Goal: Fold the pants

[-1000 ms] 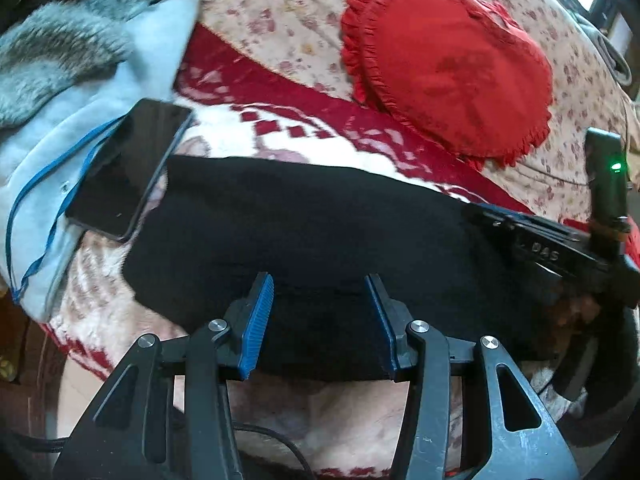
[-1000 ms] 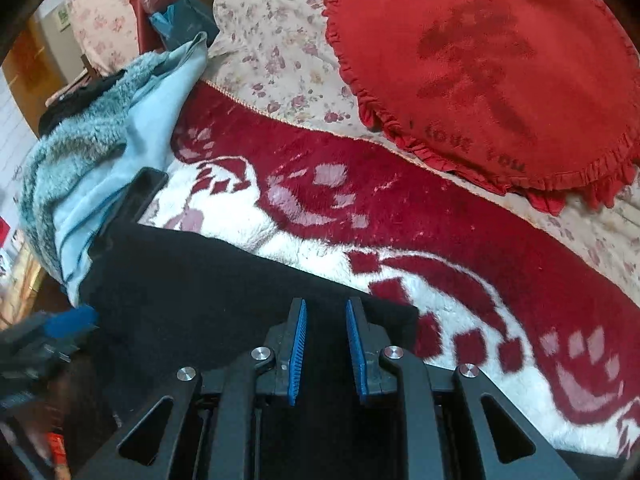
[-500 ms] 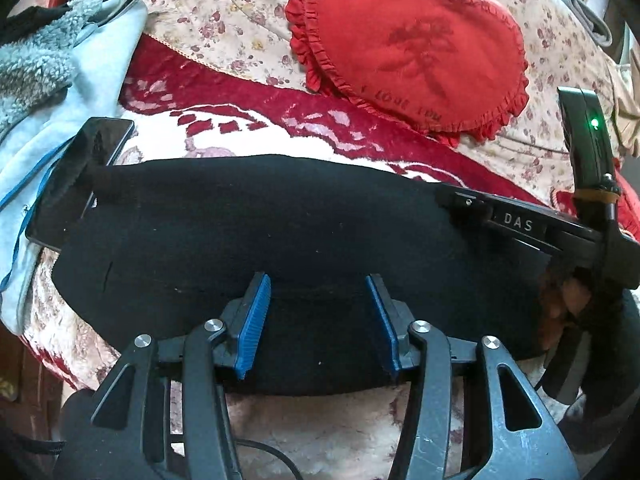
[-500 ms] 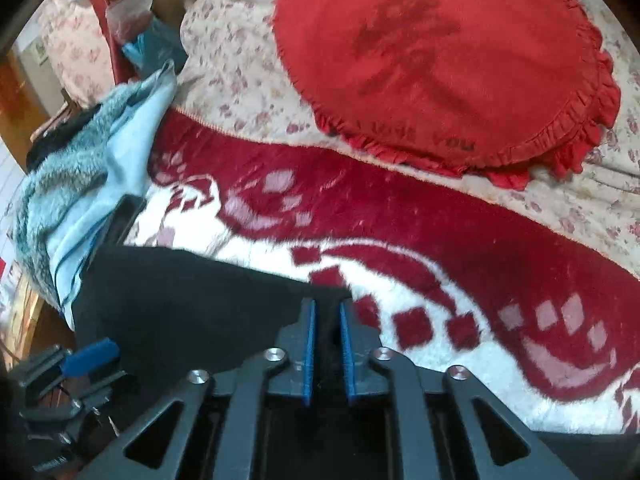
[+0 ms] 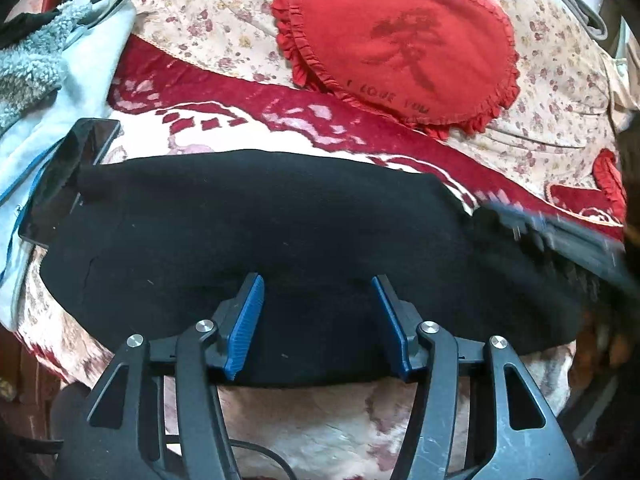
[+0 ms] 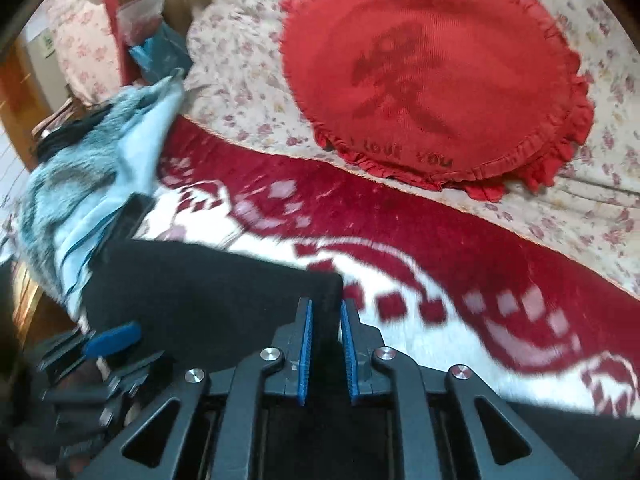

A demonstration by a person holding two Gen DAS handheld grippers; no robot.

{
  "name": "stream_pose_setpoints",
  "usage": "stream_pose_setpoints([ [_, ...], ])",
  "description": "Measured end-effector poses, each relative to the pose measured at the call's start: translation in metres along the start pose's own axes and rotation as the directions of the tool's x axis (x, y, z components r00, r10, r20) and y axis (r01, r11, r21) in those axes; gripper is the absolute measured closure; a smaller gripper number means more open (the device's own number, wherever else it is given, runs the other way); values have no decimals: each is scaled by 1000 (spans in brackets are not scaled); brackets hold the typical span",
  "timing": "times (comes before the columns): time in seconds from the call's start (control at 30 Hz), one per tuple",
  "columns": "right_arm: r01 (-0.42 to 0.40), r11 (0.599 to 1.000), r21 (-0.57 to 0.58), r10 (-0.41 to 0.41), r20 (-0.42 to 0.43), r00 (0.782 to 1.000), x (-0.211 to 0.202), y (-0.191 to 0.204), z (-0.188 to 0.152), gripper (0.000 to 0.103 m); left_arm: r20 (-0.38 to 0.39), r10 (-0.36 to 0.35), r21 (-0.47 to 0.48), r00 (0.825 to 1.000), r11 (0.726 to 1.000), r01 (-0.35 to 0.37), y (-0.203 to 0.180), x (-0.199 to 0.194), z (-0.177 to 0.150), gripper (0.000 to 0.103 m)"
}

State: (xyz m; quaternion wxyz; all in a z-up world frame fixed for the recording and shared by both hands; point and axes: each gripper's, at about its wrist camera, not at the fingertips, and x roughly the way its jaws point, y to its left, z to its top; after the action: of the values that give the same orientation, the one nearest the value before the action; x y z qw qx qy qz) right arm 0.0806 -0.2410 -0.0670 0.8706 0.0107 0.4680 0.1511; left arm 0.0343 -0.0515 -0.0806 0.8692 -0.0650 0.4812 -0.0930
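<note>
The black pants (image 5: 260, 232) lie folded in a wide band across a red and white blanket (image 5: 248, 92). My left gripper (image 5: 318, 320) is open over the near edge of the pants, its blue pads apart and holding nothing. My right gripper (image 6: 325, 344) has its blue pads slightly apart with the right corner of the pants (image 6: 224, 292) between them. The right gripper shows blurred at the right end of the pants in the left wrist view (image 5: 560, 236). The left gripper shows at lower left in the right wrist view (image 6: 112, 340).
A red heart-shaped cushion (image 5: 404, 44) lies on the floral sheet (image 5: 216, 12) behind the blanket. A dark phone (image 5: 68, 176) lies by the pants' left end, next to a light blue fleece garment (image 5: 60, 80). The bed edge drops off at left.
My right gripper's pads have opened a little from their tight clamp on the pants corner and it is moving. The left gripper stays open and has shifted slightly over the pants.
</note>
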Motion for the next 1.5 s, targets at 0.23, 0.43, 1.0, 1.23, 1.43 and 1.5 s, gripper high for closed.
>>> stream_pose_setpoints([
  [0.23, 52, 998, -36, -54, -67, 996, -18, -1, -63, 89, -18, -22, 35, 1000, 999, 23, -23, 2, -16, 49],
  [0.43, 41, 999, -16, -42, -48, 998, -30, -22, -94, 88, -25, -7, 39, 1000, 999, 8, -29, 7, -25, 47],
  [1.0, 227, 912, 343, -213, -78, 974, -130, -165, -152, 86, -170, -195, 239, 966, 943, 233, -138, 29, -3, 42],
  [1.23, 240, 845, 479, -262, -22, 965, -167, -202, -171, 75, -264, -302, 334, 916, 862, 380, -227, 51, 11, 39],
  [1.43, 176, 848, 500, -189, -26, 982, -153, -206, -178, 72, -332, -350, 384, 876, 798, 465, -291, 67, 17, 39],
  [1.5, 145, 852, 504, -162, -9, 987, -150, -206, -176, 71, -341, -348, 399, 873, 787, 470, -311, 74, 18, 39],
])
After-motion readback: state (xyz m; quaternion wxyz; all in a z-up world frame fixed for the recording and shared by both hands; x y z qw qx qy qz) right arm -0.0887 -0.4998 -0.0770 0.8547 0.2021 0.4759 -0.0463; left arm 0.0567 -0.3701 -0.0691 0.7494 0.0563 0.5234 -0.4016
